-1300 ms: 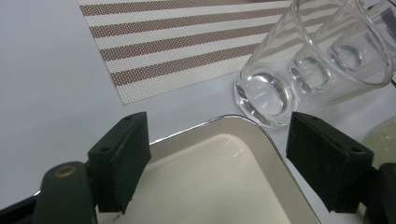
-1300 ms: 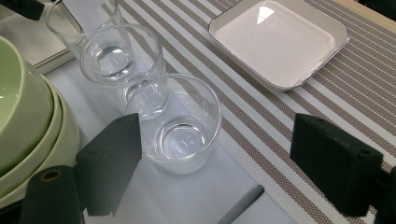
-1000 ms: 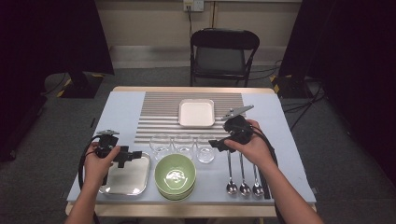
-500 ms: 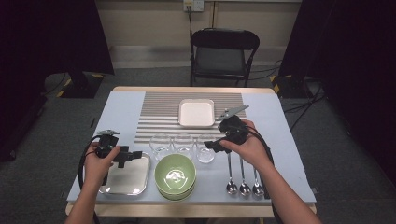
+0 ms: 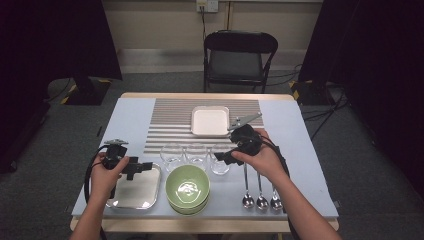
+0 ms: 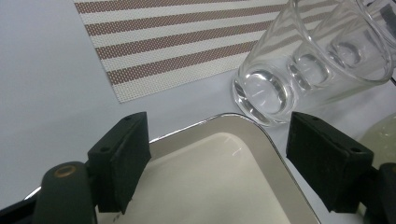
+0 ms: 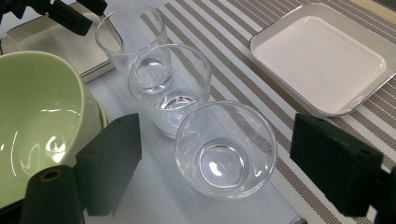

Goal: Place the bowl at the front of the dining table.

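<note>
moved: right tongs [image 5: 223,158] are brought down and left since the earlier frames, now at the nearest glass [image 7: 225,150]; left tongs [image 5: 141,167] are unchanged.
right tongs: jaws are held wide apart, one on each side of the nearest glass, nothing gripped.
left tongs: jaws are held apart over the far corner of the metal tray [image 5: 134,191], nothing held.
glass position: the right end of a row of three on the bare table [image 5: 125,120], just in front of the striped mat [image 5: 172,125]; middle glass [image 7: 169,86] is just beside it, far glass [image 7: 132,33] is beyond.
neighbours: green bowl [image 5: 187,185] is near the row, spoons [image 5: 261,197] lie to the right, white dish [image 5: 210,121] sits on the mat.
handling: the glass is judged stiff, smooth, slippery and breakable; thick base, so moderately weighty.
hold point: the wall is best taken across its width at mid-height, with jaws kept clear of the middle glass.
risk: a knock on the neighbour or slip under a light squeeze is likely.
</note>
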A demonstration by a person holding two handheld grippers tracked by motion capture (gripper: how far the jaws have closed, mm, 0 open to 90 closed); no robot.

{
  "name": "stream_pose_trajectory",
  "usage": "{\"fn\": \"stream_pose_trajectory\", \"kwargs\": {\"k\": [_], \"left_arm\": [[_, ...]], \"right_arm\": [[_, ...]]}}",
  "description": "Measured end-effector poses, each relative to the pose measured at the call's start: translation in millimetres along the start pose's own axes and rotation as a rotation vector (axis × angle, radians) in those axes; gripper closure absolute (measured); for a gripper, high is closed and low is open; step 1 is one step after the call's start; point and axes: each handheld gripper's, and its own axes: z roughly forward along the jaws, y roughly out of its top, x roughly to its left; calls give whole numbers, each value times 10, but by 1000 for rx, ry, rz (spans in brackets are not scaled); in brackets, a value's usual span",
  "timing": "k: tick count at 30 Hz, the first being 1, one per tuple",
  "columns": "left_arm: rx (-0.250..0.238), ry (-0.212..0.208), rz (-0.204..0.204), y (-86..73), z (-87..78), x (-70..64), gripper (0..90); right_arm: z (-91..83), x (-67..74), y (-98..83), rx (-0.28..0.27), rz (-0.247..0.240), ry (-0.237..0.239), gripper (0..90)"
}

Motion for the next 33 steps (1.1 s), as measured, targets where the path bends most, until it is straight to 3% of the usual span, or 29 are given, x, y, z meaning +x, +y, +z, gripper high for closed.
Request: {"fn": "stream_pose_trajectory", "kwargs": {"k": [33], "left_arm": [[5,0,4,-4,3,-3,214]], "right_arm": [[150,179,90,1,-33,50,160]]}}
